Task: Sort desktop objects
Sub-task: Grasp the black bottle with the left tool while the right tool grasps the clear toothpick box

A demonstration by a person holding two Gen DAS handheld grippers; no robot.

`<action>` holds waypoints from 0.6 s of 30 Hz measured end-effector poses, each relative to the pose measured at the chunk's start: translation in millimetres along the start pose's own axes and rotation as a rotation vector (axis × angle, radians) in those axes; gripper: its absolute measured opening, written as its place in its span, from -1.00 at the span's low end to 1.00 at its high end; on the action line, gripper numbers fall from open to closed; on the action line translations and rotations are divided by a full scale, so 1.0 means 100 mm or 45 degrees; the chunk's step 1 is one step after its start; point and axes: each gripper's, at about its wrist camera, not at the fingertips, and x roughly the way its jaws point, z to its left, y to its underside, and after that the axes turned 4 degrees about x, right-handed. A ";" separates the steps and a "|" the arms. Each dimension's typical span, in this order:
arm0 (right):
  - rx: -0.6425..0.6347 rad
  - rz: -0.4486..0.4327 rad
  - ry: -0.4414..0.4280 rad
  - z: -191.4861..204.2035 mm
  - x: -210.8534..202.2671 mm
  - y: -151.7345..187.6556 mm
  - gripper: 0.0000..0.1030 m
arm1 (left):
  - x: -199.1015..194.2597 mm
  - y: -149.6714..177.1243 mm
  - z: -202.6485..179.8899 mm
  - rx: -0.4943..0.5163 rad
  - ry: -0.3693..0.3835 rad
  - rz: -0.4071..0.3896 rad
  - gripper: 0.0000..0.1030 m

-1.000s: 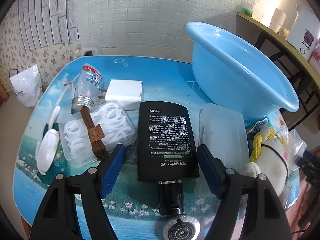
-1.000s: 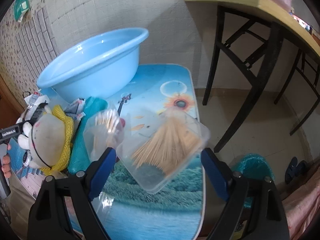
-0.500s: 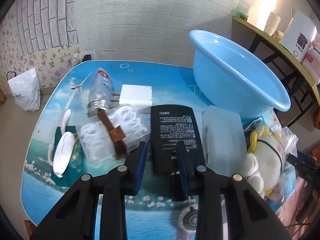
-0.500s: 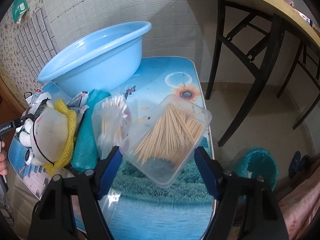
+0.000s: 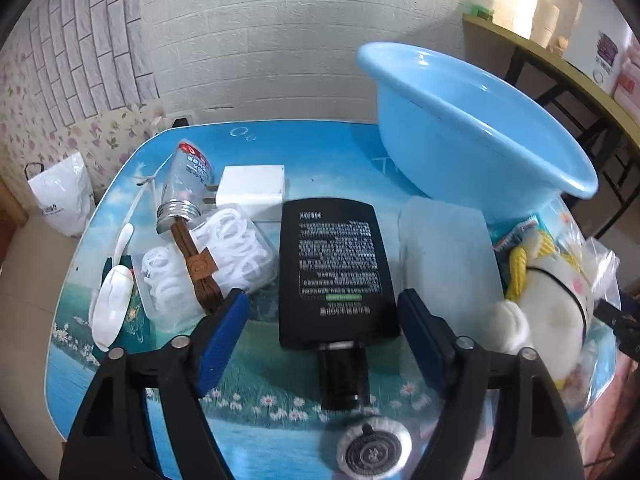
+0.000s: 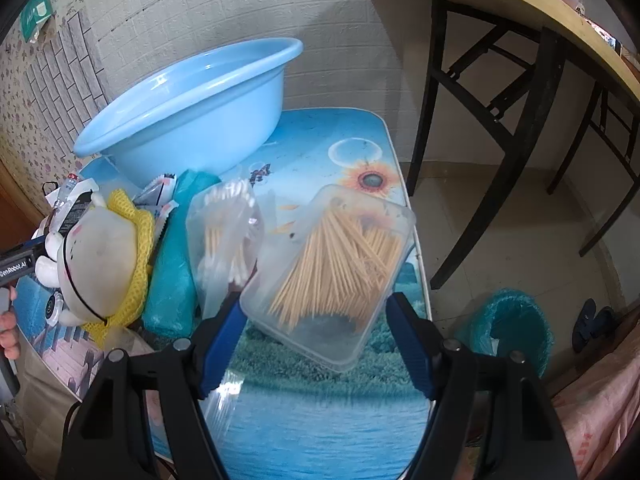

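In the left wrist view a flat black bottle lies label up on the blue picture table. My left gripper hovers over its lower end. Its jaws are opening, the bottle lies between them, and neither pad presses on it. In the right wrist view a clear box of toothpicks sits askew near the table's right edge. My right gripper is shut on it, fingertips against two opposite sides. A light blue basin stands at the back.
Left of the bottle lie a bag of white rings, a white charger and a small clear bottle. To its right are a clear lid and a plush toy. A cotton-swab bag touches the toothpick box.
The left jaws shut almost fully above the black bottle, then spread wide again. The right jaws narrowed around the toothpick box until their tips met its sides.
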 end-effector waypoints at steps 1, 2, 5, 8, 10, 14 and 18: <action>0.003 -0.001 0.001 -0.01 0.01 -0.01 0.39 | 0.03 0.00 0.03 -0.019 0.006 0.003 0.63; 0.006 -0.001 0.005 -0.01 0.02 -0.02 0.39 | 0.05 -0.01 0.06 -0.037 0.013 0.004 0.71; 0.007 0.004 0.013 -0.01 0.05 -0.04 0.40 | 0.11 -0.01 0.13 -0.073 0.024 0.001 0.83; -0.003 0.004 0.019 0.02 0.08 -0.06 0.40 | 0.13 -0.01 0.15 -0.058 0.037 -0.020 0.87; -0.006 0.004 0.011 0.03 0.10 -0.07 0.37 | 0.14 -0.01 0.15 -0.035 0.049 -0.017 0.71; -0.021 -0.002 0.006 0.04 0.10 -0.06 0.32 | 0.11 -0.03 0.11 0.033 0.071 -0.012 0.20; -0.015 0.000 0.003 0.04 0.10 -0.06 0.31 | 0.10 -0.03 0.18 -0.003 0.095 0.011 0.20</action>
